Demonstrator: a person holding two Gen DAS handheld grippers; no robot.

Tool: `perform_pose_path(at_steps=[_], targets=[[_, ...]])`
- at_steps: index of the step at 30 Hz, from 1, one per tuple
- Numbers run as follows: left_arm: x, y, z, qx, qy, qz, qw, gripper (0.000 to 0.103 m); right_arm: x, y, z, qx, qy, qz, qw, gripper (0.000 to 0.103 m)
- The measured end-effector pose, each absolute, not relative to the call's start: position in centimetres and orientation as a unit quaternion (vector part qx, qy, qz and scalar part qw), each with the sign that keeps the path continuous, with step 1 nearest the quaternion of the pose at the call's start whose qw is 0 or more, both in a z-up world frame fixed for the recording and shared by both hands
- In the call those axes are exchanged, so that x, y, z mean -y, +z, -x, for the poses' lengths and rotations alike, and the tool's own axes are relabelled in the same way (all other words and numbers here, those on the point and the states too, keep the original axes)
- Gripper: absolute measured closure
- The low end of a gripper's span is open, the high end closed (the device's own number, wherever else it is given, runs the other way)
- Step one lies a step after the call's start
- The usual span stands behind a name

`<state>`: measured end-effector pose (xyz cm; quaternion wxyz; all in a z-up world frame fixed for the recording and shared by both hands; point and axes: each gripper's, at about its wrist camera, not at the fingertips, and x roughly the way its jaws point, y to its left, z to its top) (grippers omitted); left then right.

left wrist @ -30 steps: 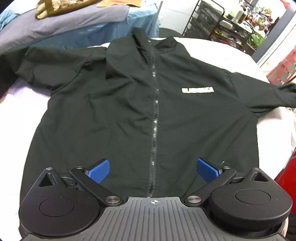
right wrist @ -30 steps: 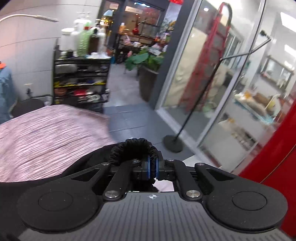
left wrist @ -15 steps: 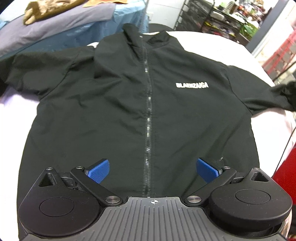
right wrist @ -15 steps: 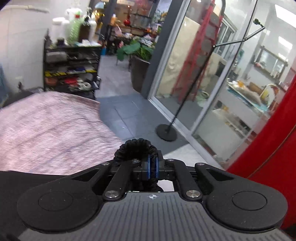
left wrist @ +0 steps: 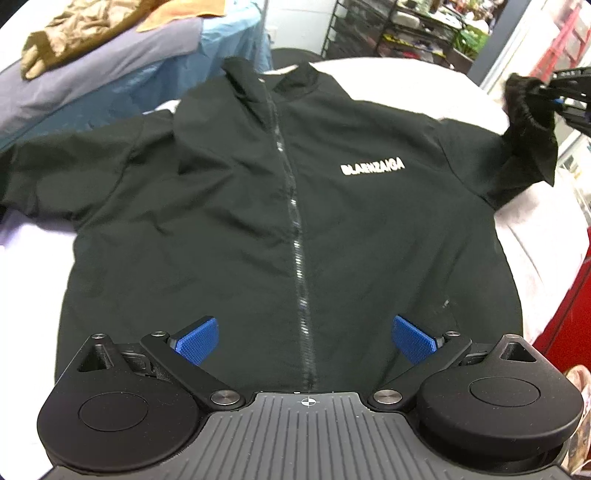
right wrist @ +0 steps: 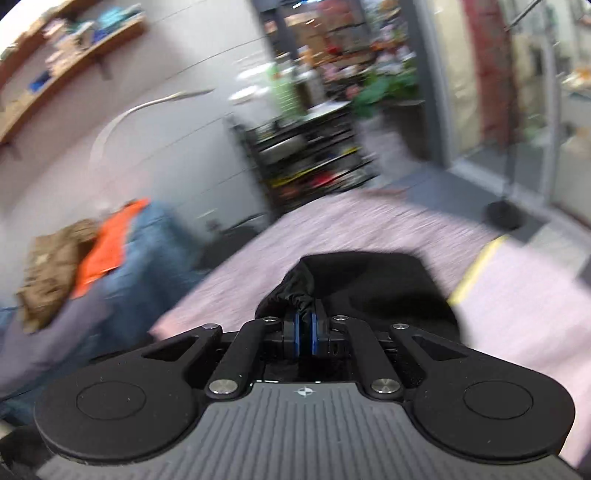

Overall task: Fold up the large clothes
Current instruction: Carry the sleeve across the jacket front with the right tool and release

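A black zip jacket [left wrist: 258, 206] with a white chest logo lies face up on a pale pink covered table [left wrist: 535, 236]. My left gripper [left wrist: 304, 338] is open and empty, hovering above the jacket's hem at the zip. My right gripper [right wrist: 303, 328] is shut on the elastic cuff [right wrist: 295, 295] of the jacket's right-hand sleeve. In the left wrist view that cuff [left wrist: 524, 99] is lifted off the table at the far right, with the right gripper [left wrist: 554, 96] on it. The other sleeve [left wrist: 55, 166] lies flat at the left.
A blue and grey covered surface [left wrist: 110, 74] with brown clothing [left wrist: 74, 33] stands behind the table on the left. A black wire rack [left wrist: 388, 33] stands at the back. A red object [left wrist: 569, 314] is at the right edge of the table.
My right gripper has lifted the sleeve cuff and swung it left over the table. The left gripper has drifted slightly, still open above the hem.
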<state>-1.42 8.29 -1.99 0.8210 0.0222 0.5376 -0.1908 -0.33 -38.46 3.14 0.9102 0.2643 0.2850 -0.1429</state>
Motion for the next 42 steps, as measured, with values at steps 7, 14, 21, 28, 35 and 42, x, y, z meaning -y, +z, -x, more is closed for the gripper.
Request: perform_pose_path(at_steps=[7, 14, 21, 28, 35, 42], targets=[[-11.2, -2.3, 1.9, -0.541, -0.168, -0.013, 0.824, 0.0, 30.9, 3.9, -3.1, -0.313, -0.045, -0.327, 0.891, 0.095], [-13.7, -2.9, 2.4, -0.55, -0.148, -0.004, 0.822, 0.0, 22.5, 3.4, -6.8, -0.355, 0.038, -0.355, 0.864, 0.095], [-15.1, -3.4, 2.6, -0.555, -0.132, 0.004, 0.821, 0.0, 13.7, -0.3, -10.6, -0.425, 0.064, -0.325, 0.842, 0.095], [-15.5, -4.0, 2.7, -0.565, -0.128, 0.006, 0.815, 0.0, 8.9, -4.0, -11.2, -0.468, 0.056, -0.307, 0.827, 0.095], [-15.8, -4.2, 2.5, -0.565, -0.124, 0.021, 0.816, 0.0, 6.1, -5.7, -12.3, -0.479, 0.08, -0.292, 0.824, 0.095], [-16.4, -4.6, 2.3, -0.566, -0.112, 0.03, 0.816, 0.0, 3.6, -8.2, -14.2, -0.501, 0.069, -0.239, 0.829, 0.085]])
